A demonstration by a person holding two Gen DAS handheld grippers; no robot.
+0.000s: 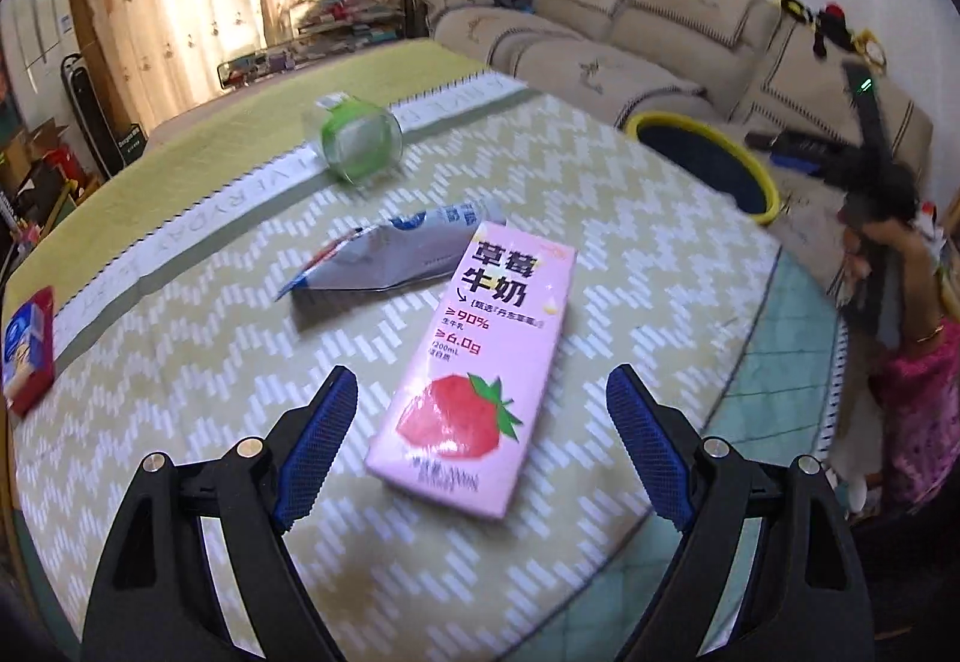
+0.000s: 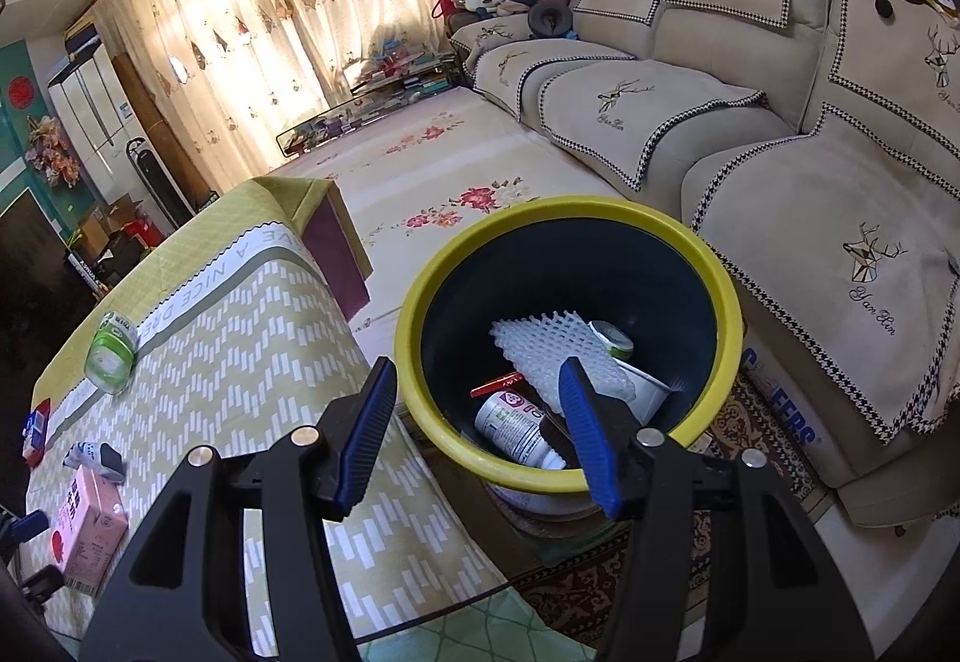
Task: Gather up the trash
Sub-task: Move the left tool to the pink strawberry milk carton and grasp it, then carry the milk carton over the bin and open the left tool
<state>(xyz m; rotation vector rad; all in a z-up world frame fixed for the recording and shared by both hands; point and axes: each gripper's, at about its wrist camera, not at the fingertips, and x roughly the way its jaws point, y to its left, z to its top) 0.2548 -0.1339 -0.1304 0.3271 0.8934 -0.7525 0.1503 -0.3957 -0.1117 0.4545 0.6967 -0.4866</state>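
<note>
A pink strawberry milk carton (image 1: 480, 362) lies flat on the table, between and just ahead of my open left gripper (image 1: 483, 392); it also shows in the right wrist view (image 2: 87, 530). Behind it lie a crumpled silver-blue wrapper (image 1: 390, 260) and a clear cup with a green band (image 1: 357, 137) on its side. My right gripper (image 2: 480, 392) is open and empty above the near rim of a yellow-rimmed dark bin (image 2: 414, 302). The bin holds a white foam net (image 2: 558, 350), a bottle (image 2: 516, 428) and a cup.
A red and blue box (image 1: 27, 350) lies at the table's left edge. The bin (image 1: 702, 122) stands on the floor past the table's far right edge. A beige sofa (image 2: 780, 152) runs behind it. A person in pink (image 1: 918, 380) stands at the right.
</note>
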